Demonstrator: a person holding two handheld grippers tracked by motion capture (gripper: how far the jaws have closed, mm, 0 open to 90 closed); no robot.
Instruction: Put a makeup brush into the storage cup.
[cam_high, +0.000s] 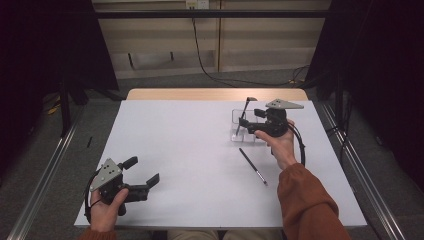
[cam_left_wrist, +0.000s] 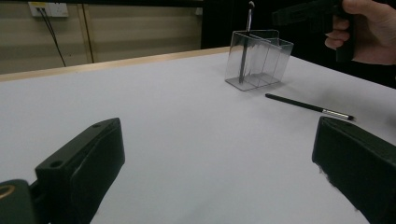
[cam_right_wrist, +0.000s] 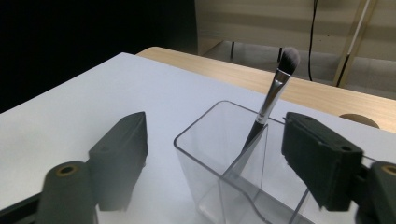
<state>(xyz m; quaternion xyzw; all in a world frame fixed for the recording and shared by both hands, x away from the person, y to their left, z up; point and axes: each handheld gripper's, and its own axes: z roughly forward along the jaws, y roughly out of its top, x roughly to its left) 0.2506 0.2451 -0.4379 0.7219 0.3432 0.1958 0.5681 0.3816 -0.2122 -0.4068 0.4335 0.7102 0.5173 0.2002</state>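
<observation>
- organizer (cam_high: 243, 126), clear hard plastic with rounded corners and inner dividers, stands on the smooth white counter (cam_high: 190, 150) at its far right.
- right hand-held gripper (cam_right_wrist: 212, 156), blocky matte black, gapes wide above it, gripping nothing.
- left hand-held gripper (cam_high: 143, 172) spread wide, empty.
- slim brush (cam_right_wrist: 268, 102), metal ferrule, soft tuft, leans inside.

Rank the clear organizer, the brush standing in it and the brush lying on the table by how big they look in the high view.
1. Clear organizer, bulkiest.
2. and 3. Standing brush and lying brush: similar length; its tilt foreshortens the standing one, so no ranking.
</observation>
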